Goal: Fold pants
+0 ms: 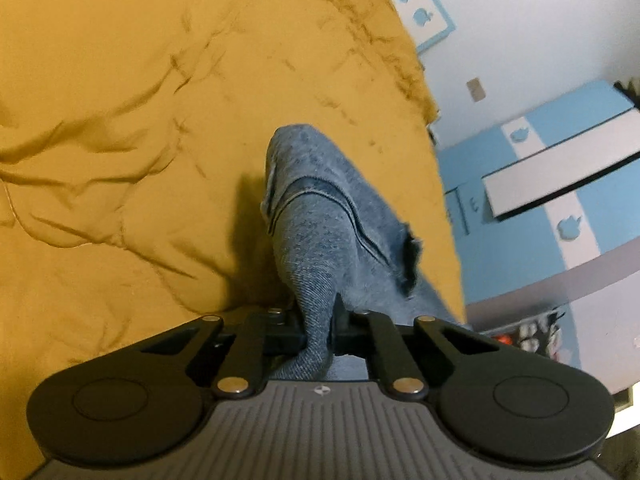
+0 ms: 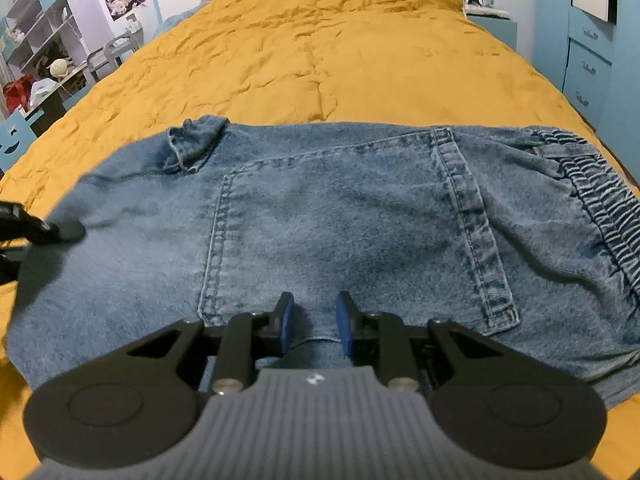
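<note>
The pants (image 2: 320, 232) are lying across the near part of the yellow quilt (image 2: 320, 52), folded into a wide blue denim block with a stitched back pocket (image 2: 352, 232) facing up and the gathered elastic waistband (image 2: 600, 208) bunching at your right. A small flap of hem (image 2: 196, 144) is curling up at the far left corner.

Your left gripper (image 1: 318, 328) is pinching a ridge of the denim (image 1: 320, 216), its jaws pressed together on the cloth, which is running forward from them in a raised fold over the quilt (image 1: 140, 120). In the right wrist view that gripper (image 2: 44, 230) is showing only as a dark tip touching the cloth's left edge.

Your right gripper (image 2: 314, 320) is hovering over the near edge of the pants just below the pocket, its blue-padded jaws spread apart with a little denim showing between them; whether the pads are touching the fabric is hard to tell.

Around the bed, blue drawers (image 2: 588, 68) are standing at the right, a small nightstand (image 2: 492, 24) is sitting by the far corner, and cluttered shelves (image 2: 36, 40) are filling the left. The near end of the pants is hiding beneath the gripper body, and the left view is blurring at its right side.
</note>
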A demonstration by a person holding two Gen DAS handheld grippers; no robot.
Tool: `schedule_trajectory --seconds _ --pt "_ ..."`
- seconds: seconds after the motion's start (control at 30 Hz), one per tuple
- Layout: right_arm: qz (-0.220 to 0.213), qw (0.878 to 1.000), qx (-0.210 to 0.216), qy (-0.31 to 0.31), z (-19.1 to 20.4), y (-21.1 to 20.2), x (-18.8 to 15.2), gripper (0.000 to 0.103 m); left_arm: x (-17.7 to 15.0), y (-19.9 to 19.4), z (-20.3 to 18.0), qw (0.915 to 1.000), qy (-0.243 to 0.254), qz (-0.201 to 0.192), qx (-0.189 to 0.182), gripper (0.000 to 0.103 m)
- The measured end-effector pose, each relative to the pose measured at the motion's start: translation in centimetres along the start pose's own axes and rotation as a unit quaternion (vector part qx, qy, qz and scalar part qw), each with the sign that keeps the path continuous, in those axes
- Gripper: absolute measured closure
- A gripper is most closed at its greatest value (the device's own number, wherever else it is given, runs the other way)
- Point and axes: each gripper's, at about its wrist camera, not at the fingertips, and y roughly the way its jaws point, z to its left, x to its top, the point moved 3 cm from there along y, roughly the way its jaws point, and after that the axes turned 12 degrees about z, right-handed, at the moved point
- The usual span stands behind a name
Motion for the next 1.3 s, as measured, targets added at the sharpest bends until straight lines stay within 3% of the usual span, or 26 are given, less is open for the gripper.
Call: schedule_trajectory --seconds 0.23,0.5,0.9,1.13,1.2,1.3 --pt "-0.010 1.000 -0.016 -0.012 1.0 -3.1 0.1 0.083 -1.0 -2.9 -3.2 0.9991 0.001 -0.027 -0.032 0.094" --pt "-0.025 0.999 -0.022 -0.030 2.4 -7.0 -0.3 0.083 -1.8 -6.4 -3.4 0.9975 -0.026 -0.029 -0.059 0.095" --pt "-0.025 0.992 0.029 -0.117 9.4 -9.1 -0.6 0.083 -1.9 -14.9 3.0 0.9919 -0.086 -0.086 -0.038 0.095" --pt "0.006 0.975 0.047 -0.218 14.3 -8.9 0.6 0.086 -0.7 -14.1 4.6 0.9932 -0.092 -0.071 0.003 0.095" --pt "0.014 0.971 0.044 -0.234 14.9 -8.1 1.8 0.095 -0.4 -14.1 3.8 0.9936 -0.087 -0.072 0.003 0.095" --pt "0.026 0.967 0.049 -0.249 15.6 -6.3 3.5 0.095 -0.1 -14.6 1.9 0.9956 -0.059 -0.072 0.005 0.095"
